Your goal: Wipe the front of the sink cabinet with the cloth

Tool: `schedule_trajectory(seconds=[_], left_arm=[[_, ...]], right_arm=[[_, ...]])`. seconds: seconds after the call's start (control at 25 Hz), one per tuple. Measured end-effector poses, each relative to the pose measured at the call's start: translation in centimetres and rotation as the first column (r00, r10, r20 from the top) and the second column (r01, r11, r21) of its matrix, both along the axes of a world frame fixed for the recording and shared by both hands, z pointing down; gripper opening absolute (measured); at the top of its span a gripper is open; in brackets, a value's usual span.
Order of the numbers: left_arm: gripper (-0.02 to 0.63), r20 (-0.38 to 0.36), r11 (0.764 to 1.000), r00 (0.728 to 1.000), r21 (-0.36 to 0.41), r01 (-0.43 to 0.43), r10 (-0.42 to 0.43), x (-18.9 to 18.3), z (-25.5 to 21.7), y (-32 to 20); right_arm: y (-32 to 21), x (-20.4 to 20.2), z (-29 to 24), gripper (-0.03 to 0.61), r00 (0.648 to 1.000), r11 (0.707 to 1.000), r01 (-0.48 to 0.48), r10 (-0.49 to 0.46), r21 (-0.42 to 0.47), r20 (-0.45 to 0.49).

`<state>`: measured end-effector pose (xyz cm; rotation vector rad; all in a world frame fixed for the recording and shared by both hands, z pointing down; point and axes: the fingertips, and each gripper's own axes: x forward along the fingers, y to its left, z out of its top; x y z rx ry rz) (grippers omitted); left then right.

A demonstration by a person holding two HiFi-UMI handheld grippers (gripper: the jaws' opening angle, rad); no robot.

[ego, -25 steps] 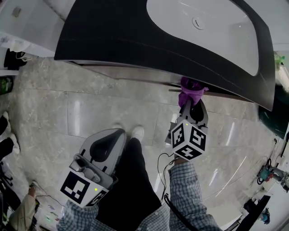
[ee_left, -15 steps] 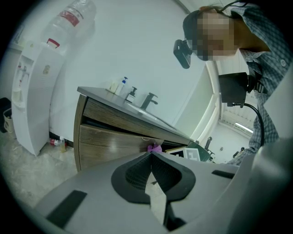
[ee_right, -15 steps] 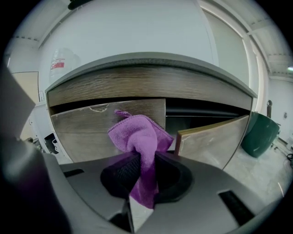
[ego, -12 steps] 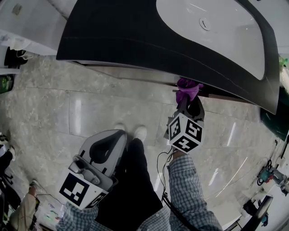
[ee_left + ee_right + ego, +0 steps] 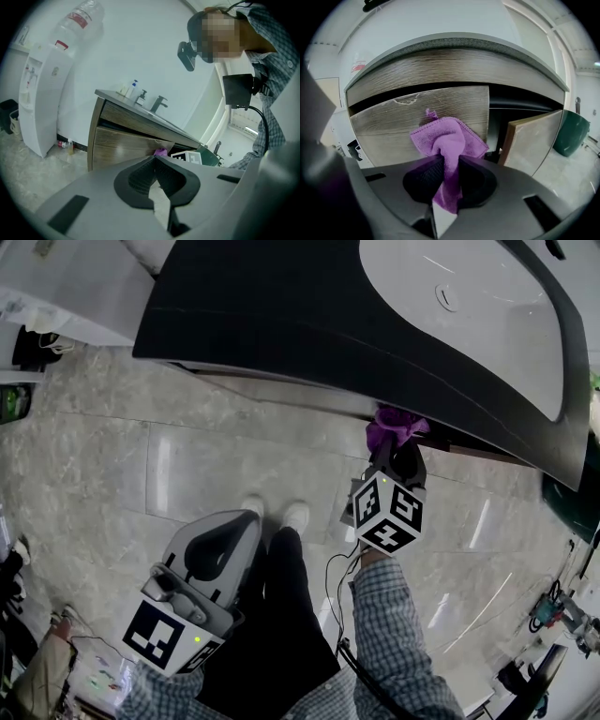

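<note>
Head view: the right gripper [image 5: 397, 457] reaches forward under the dark counter [image 5: 281, 315], its jaws clamped on a purple cloth [image 5: 395, 427]. The cloth sits right at the cabinet [image 5: 281, 390] front, just below the counter edge and beneath the white sink [image 5: 469, 324]. The left gripper [image 5: 236, 524] is held low and well back, over the tiled floor [image 5: 187, 465], near the person's white shoes [image 5: 295, 515].

Left gripper view: the left gripper [image 5: 154, 160] has its jaws pressed together with nothing between them. Beyond it stands the wooden cabinet [image 5: 122, 143], with a faucet [image 5: 159, 102] and a small bottle [image 5: 135, 88] on top. The cloth [image 5: 161, 152] shows as a small purple spot at the cabinet front, beside the right gripper's marker cube [image 5: 187, 157]. A white water dispenser [image 5: 44, 103] stands to the left of the cabinet.

Right gripper view: the right gripper [image 5: 447, 166] pinches the cloth [image 5: 447, 140] between its black pads [image 5: 424, 176]; a tail hangs down between the jaws and the bunched part spreads ahead. The cloth lies against the lower drawer front [image 5: 393, 126], near its right edge, and seems to touch it, though contact is hard to confirm. Right of the drawer, a door [image 5: 532, 140] stands ajar over a dark opening. A green bin [image 5: 569, 131] stands further right.
</note>
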<state>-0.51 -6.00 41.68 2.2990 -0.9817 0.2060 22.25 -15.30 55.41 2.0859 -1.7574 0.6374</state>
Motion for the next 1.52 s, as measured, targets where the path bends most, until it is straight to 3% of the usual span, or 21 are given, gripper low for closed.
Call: schedule_trajectory(seconds=[0.76,1.28,1.52], left_arm=[[0.011,-0.002,0.991,0.991,-0.023,0.135,-0.135,-6.7,1.0,0.6],[0.011,0.003,0.972,0.972,-0.025,0.235,-0.235,-10.7,1.5,1.3],[0.011,0.011,0.954,0.955,-0.044,0.296,-0.296,-12.4,1.8,1.7]], right_arm=[[-2.5,-11.1,1.2,0.074,0.978,0.979,0.204,-0.204,-0.002,0.046],[-3.7,-19.1,2.0,0.074,0.93,0.933,0.36,-0.36,0.001,0.076],[-4.3,-23.4,2.5,0.074,0.891,0.894,0.447,-0.445,-0.001,0.094]])
